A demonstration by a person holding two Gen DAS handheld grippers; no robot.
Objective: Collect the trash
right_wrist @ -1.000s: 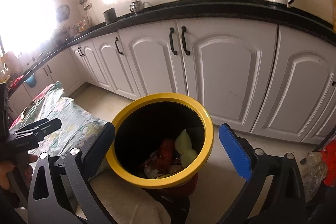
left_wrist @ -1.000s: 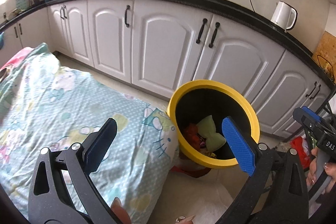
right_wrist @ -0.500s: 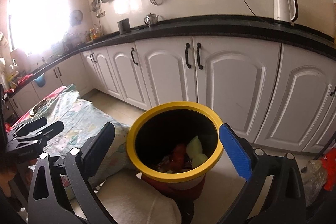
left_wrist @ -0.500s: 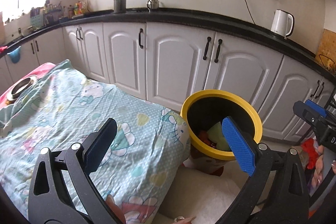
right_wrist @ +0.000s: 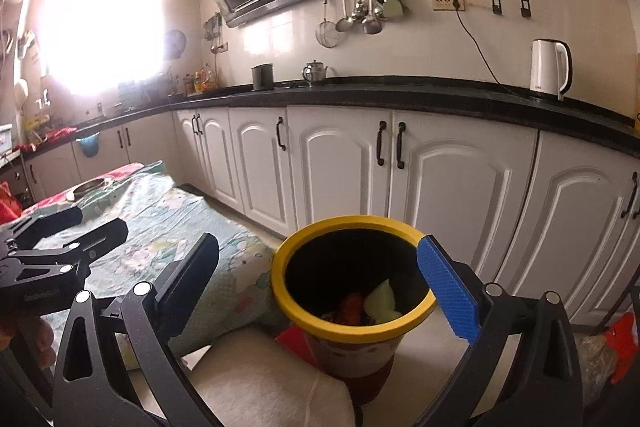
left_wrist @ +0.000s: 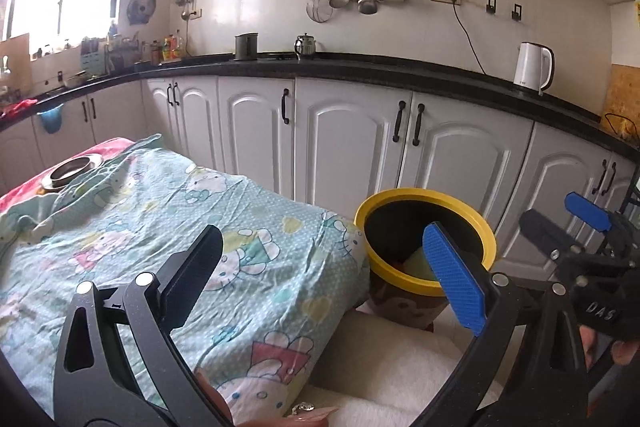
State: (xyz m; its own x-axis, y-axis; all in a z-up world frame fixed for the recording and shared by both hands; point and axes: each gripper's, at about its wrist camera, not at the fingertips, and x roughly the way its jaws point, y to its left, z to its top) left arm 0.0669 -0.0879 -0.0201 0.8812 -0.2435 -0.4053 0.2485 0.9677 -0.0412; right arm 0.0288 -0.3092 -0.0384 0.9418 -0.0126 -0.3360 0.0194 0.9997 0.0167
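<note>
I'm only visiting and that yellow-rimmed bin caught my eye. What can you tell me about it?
The bin is a round, open-topped bucket with a thick yellow rim and a black inside. Its outer wall looks reddish-brown with a printed pattern. It stands upright on the pale floor, before the white cabinets and beside the cloth-covered table. Inside lie a pale green piece and something red. Neither gripper touches it.
</note>
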